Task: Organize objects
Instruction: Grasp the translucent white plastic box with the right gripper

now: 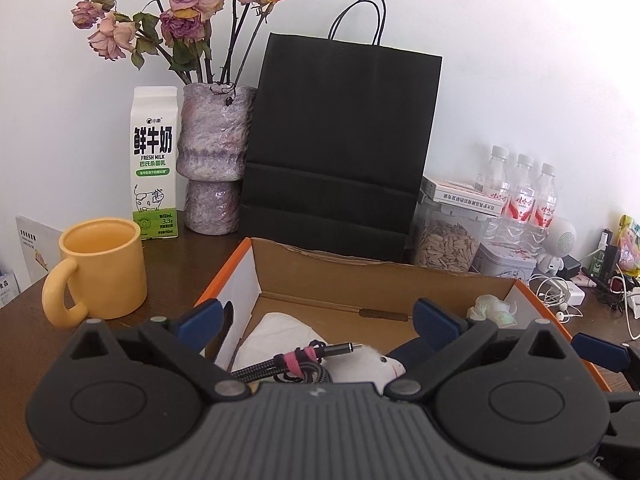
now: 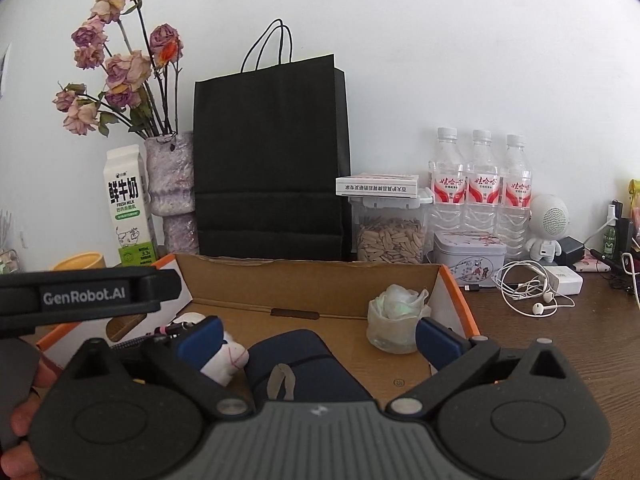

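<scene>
An open cardboard box (image 1: 224,268) with an orange rim lies in front of both grippers. In it I see a white folded cloth (image 1: 276,336), a braided cable (image 1: 304,364) bound with a pink tie, a white plush toy (image 2: 228,356), a navy pouch (image 2: 296,356) and a pale crumpled lump in a small cup (image 2: 394,316). My left gripper (image 1: 320,320) is open over the box's left part, above the cable, and holds nothing. My right gripper (image 2: 318,338) is open above the navy pouch, pads clear of it. The left gripper's body (image 2: 88,296) shows at the right wrist view's left.
On the dark wooden desk, a yellow mug (image 1: 104,268) stands left of the box. Behind it are a milk carton (image 1: 154,164), a vase of dried roses (image 1: 212,160) and a black paper bag (image 1: 340,140). A seed jar (image 2: 390,236), water bottles (image 2: 482,184), a tin (image 2: 468,256) and earphones (image 2: 532,292) crowd the right.
</scene>
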Motion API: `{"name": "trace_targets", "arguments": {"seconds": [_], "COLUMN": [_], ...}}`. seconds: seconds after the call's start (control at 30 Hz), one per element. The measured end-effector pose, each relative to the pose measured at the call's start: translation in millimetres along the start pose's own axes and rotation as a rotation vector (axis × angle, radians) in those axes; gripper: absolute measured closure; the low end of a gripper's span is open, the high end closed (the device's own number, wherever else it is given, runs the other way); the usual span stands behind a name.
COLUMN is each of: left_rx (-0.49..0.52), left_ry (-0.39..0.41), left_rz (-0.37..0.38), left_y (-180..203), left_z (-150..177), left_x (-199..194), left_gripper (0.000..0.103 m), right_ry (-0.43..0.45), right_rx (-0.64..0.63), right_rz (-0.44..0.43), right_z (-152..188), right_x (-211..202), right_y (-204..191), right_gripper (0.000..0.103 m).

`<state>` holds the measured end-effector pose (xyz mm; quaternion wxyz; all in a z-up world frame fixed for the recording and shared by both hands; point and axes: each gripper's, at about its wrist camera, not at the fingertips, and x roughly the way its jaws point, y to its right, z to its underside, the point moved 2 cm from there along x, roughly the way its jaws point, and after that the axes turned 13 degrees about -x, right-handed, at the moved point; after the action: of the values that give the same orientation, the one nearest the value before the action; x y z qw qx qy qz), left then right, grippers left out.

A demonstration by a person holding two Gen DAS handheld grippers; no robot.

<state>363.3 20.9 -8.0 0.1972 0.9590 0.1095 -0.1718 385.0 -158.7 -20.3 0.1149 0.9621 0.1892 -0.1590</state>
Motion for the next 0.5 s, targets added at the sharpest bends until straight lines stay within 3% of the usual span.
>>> {"name": "trace_targets", "arguments": {"seconds": [0.3,0.5], "left_rx": [-0.039,-0.028], "left_ry": [0.122,0.125], "left_rz": [0.027,0.001], "left_y": [-14.2,-30.4], "left_z": [0.6,8.0], "left_x": [-33.6,-56.7], "left_gripper": [0.0,0.0], "right_ry": [0.074,0.11], "right_rx": [-0.006,-0.038], "right_rz": [0.028,0.02], "right_z": [1.0,10.6], "right_x": [-28.0,-55.9], "right_y": [-0.3,-8.3], "right_gripper": [0.0,0.0]}}
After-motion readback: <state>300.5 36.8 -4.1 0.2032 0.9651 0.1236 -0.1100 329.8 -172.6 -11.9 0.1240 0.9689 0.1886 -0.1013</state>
